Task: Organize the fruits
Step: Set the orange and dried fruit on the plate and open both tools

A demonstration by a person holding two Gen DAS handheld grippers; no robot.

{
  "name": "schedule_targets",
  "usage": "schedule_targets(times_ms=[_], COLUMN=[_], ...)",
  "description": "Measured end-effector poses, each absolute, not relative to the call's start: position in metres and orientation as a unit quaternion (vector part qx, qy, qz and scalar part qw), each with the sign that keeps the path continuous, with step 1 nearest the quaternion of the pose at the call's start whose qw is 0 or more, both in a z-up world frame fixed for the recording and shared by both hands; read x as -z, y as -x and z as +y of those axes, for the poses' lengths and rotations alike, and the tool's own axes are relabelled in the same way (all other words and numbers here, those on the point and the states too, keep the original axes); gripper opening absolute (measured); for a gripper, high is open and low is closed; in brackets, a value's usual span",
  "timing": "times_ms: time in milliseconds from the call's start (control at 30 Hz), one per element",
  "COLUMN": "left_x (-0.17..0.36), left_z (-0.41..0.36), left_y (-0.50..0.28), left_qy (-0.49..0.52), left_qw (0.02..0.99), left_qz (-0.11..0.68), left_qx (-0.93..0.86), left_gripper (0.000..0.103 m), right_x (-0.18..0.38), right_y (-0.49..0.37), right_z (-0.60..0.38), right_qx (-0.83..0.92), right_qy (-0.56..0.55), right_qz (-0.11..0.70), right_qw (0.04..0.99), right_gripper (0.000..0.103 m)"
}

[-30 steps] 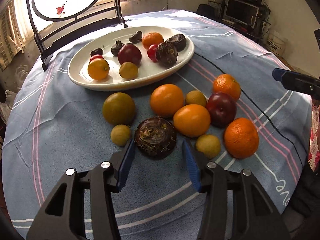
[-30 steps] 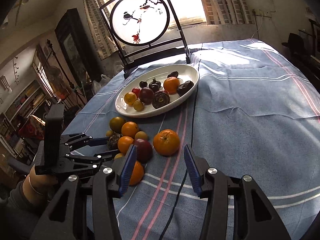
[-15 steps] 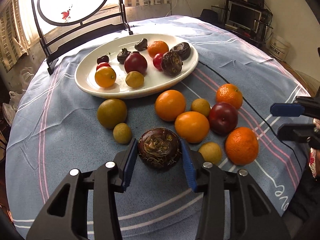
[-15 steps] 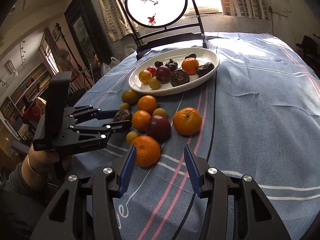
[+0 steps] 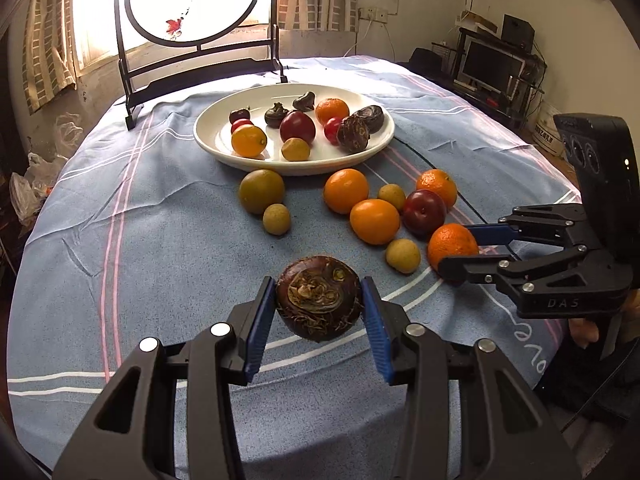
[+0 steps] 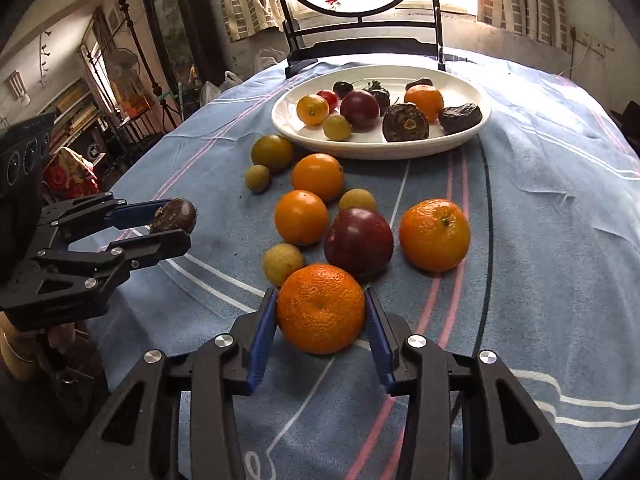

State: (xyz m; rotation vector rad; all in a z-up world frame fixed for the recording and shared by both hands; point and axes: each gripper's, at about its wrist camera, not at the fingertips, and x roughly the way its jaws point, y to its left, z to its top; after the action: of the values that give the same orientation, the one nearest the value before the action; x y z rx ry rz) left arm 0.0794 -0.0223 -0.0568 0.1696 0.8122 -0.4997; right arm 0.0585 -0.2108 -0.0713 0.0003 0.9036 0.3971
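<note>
The left gripper (image 5: pixel 319 312) is clamped on the dark water chestnut (image 5: pixel 319 298), pads pressed flat to its two sides, and the bulb is seen clear of the blue tablecloth (image 5: pixel 160 240). The right gripper (image 6: pixel 320 318) has just been closing, and the mandarin (image 6: pixel 320 308) is now pinched between its pads at the near end of the loose fruit, at about six o'clock from the white plate (image 6: pixel 460 140).

The chestnut is judged light, hard and stiff; its glossy skin could slip, so the hold across the widest girth looks right. The mandarin is judged soft under a loose, pebbled rind: easily dented, grippy rather than slick. It is best taken across its middle, as here, with a gentle squeeze.

More fruit is still spread at twelve o'clock from the mandarin: oranges, a red plum (image 6: pixel 358 242), small yellow-green ones.
</note>
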Motion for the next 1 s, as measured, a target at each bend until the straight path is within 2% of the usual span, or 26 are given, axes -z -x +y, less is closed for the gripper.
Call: schedule_targets(times_ms=[233, 500, 833, 867, 900, 933, 967, 1000], left_x=[0.040, 0.010, 0.025, 0.028, 0.030, 0.030, 0.029, 0.027], left_z=[-0.016, -0.035, -0.071, -0.071, -0.070, -0.067, -0.064, -0.060], left_y=[-0.082, -0.151, -0.268, -0.274, -0.277, -0.278, -0.277, -0.274], left_qy=[-0.057, -0.048, -0.021, -0.019, -0.017, -0.012, -0.007, -0.001], left_qw=[0.894, 0.903, 0.894, 0.893, 0.894, 0.896, 0.899, 0.900], left_qz=[0.367, 0.354, 0.393, 0.396, 0.397, 0.394, 0.390, 0.386], left_qx=[0.249, 0.240, 0.216, 0.213, 0.209, 0.204, 0.200, 0.201], left_gripper=[0.042, 0.042, 0.042, 0.044, 0.052, 0.057, 0.061, 0.062], right_x=[0.030, -0.020, 0.011, 0.013, 0.014, 0.013, 0.011, 0.009], right_y=[-0.044, -0.116, -0.251, -0.254, -0.255, -0.254, -0.250, -0.246], right_z=[-0.251, -0.271, -0.241, -0.239, -0.238, -0.238, -0.239, -0.240], right_qx=[-0.189, -0.171, -0.158, -0.157, -0.152, -0.147, -0.146, -0.149], right_qy=[-0.042, -0.056, -0.072, -0.073, -0.072, -0.071, -0.072, -0.073], right_qz=[0.373, 0.330, 0.356, 0.354, 0.348, 0.342, 0.336, 0.334], right_qw=[0.908, 0.927, 0.918, 0.919, 0.922, 0.925, 0.928, 0.928], right_gripper=[0.042, 0.042, 0.044, 0.045, 0.055, 0.060, 0.062, 0.062])
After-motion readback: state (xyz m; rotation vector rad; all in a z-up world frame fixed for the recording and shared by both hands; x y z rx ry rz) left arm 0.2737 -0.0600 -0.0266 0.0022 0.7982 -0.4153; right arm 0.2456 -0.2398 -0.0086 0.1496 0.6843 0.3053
